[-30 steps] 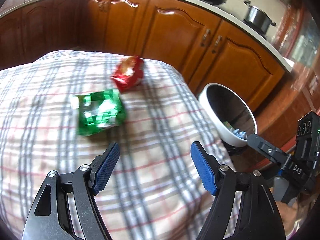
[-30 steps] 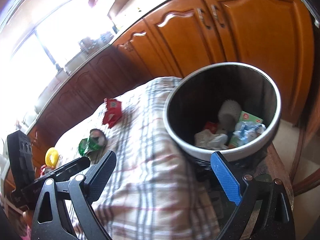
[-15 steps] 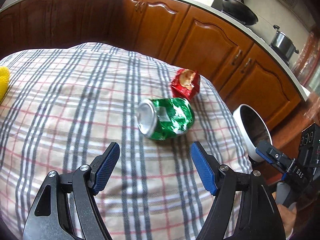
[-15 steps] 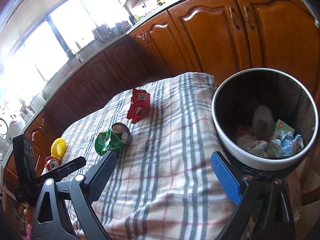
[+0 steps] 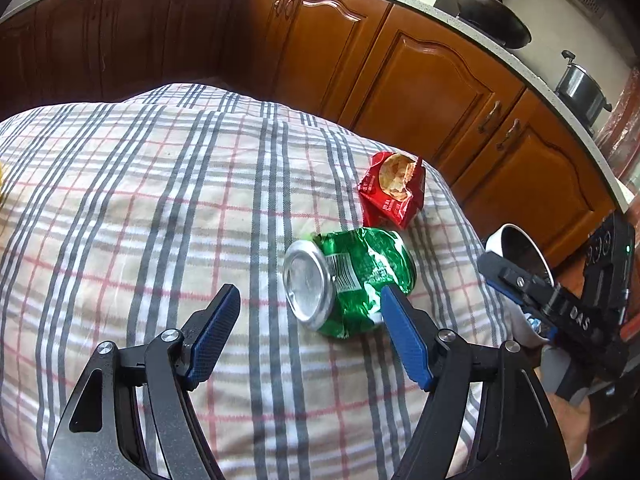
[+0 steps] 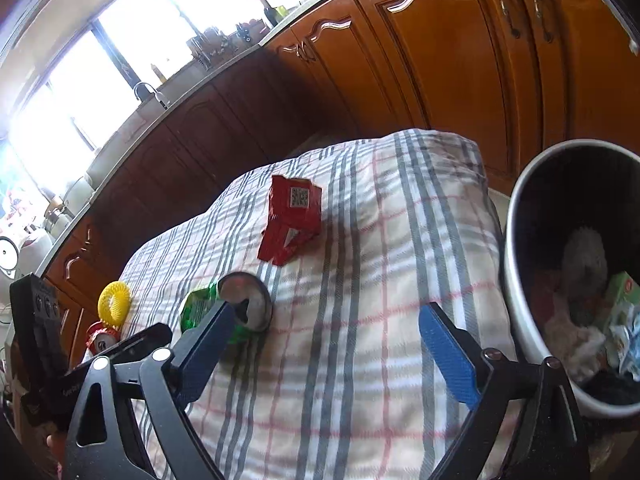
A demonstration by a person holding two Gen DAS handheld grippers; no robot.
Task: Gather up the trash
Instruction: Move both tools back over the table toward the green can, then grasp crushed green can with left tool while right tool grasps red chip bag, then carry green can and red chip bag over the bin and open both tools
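A crushed green can (image 5: 352, 280) lies on the plaid tablecloth (image 5: 160, 208), its silver end toward me. My left gripper (image 5: 310, 300) is open, its right finger beside the can. A red snack wrapper (image 5: 394, 188) lies just beyond the can. In the right wrist view the can (image 6: 224, 308) and the wrapper (image 6: 292, 218) lie left of the white trash bin (image 6: 516, 248), which holds several pieces of rubbish. My right gripper (image 6: 324, 316) is open and empty above the cloth, near the bin.
A yellow round scrubber (image 6: 115, 300) and a red can (image 6: 102, 338) lie at the table's far left end. Wooden kitchen cabinets (image 5: 420, 80) run behind the table. A pan (image 5: 496, 20) and a pot (image 5: 580, 88) stand on the counter.
My left gripper has come closer to the green can, which now sits partly between its fingers. My right gripper has swung left, away from the bin, toward the table.
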